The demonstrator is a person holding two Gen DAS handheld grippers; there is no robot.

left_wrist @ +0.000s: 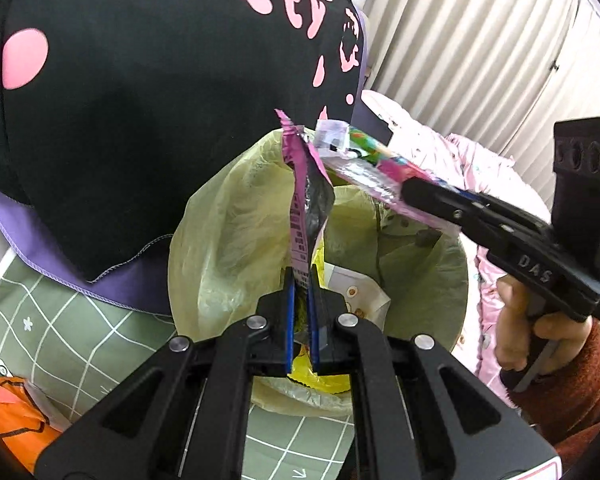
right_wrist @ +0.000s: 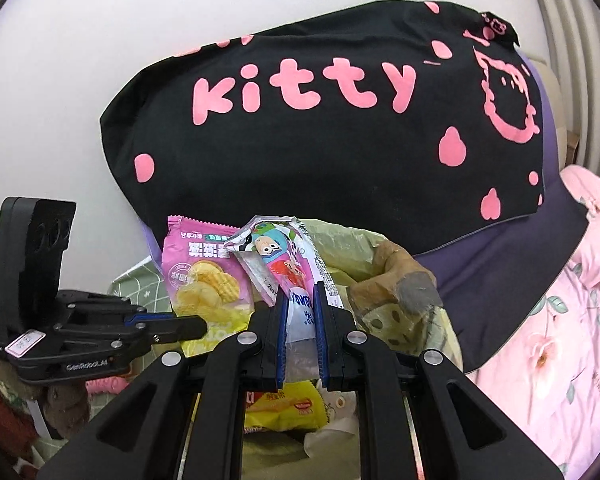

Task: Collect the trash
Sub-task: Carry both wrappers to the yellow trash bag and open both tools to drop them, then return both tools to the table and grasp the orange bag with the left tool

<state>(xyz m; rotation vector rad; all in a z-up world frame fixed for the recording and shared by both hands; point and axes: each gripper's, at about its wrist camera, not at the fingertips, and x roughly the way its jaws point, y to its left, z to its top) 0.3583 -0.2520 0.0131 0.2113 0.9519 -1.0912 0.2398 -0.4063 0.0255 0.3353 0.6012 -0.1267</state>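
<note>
- Holding trash in both grippers over the bin, neither piece dropped yet.
- Left gripper (left_wrist: 302, 280): jaws pinched tight on the bottom edge of a pink chip packet (left_wrist: 300, 208), which stands upright above them, long axis near vertical.
- Right gripper (right_wrist: 302, 300): jaws narrow, clamped on a long cartoon-print snack wrapper (right_wrist: 284, 264); long axis runs along the jaws, away from the camera.
- In the left wrist view that wrapper slants in from the right, its tip just beside the top of the chip packet.
- Trash bin (left_wrist: 458, 280) with yellow-green liner bag (left_wrist: 228, 216) sits directly below both sets of jaws; yellow wrappers (left_wrist: 316, 376) already inside.
- Key relation: both pieces hang over the bin mouth, so release looks like the next step; left packet is more centred, right wrapper is nearer the rim.
- Black "Kitty" cushion (right_wrist: 320, 152) behind the bin, on a bed with pink floral bedding (right_wrist: 560, 320).
</note>
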